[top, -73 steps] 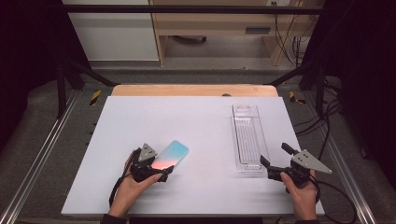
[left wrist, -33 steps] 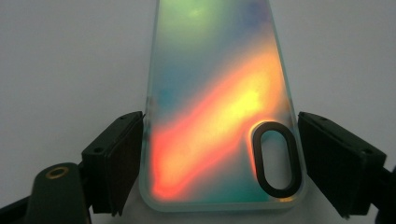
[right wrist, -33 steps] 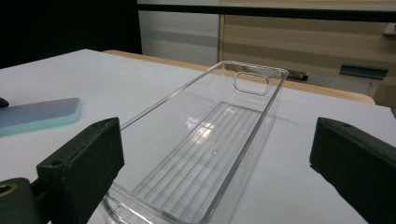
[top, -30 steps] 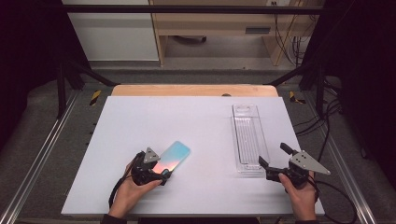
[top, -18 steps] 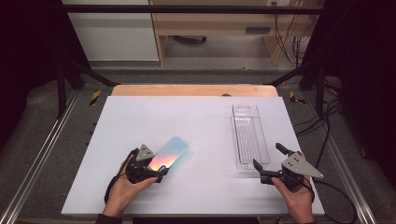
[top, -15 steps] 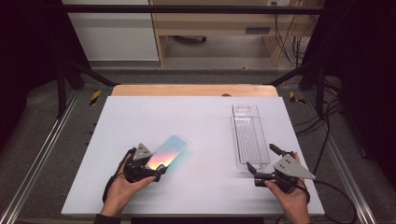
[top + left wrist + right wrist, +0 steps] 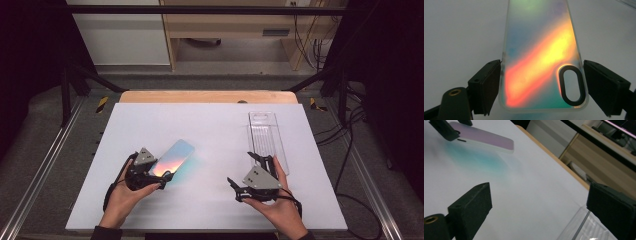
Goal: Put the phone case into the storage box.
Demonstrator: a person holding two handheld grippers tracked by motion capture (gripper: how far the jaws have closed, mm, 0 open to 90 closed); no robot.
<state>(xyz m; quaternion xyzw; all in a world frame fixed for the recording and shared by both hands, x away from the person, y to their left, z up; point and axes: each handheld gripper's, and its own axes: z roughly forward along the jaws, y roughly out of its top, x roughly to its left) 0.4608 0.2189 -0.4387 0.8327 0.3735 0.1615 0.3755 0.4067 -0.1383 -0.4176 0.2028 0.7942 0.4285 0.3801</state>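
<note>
High view: left gripper (image 7: 162, 176) sits at the near left of the white table (image 7: 210, 125), clamped on the near end of an iridescent phone case (image 7: 171, 157). The case points away and to the right, tilted, its far end lifted off the table, with a teal glow on the surface under it.

Left gripper view: both black pads (image 7: 489, 80) press the long edges of the case (image 7: 541, 57) at the camera-cutout end. The oval cutout (image 7: 571, 86) lies beside the right-hand pad. The case shows an orange-yellow diagonal band over blue-green.

High view: right gripper (image 7: 244, 172) is at the near right, pointing left toward the case and well apart from it. Its jaws stand wide with nothing between them; they have just closed a little. A clear plastic tray (image 7: 266, 135) lies flat just behind it, long axis running away from the person.

Right gripper view: the case (image 7: 482, 138) is at upper left, off the table, with the left gripper's jaw on its end. A corner of the tray (image 7: 586, 228) is at the lower right.
</note>
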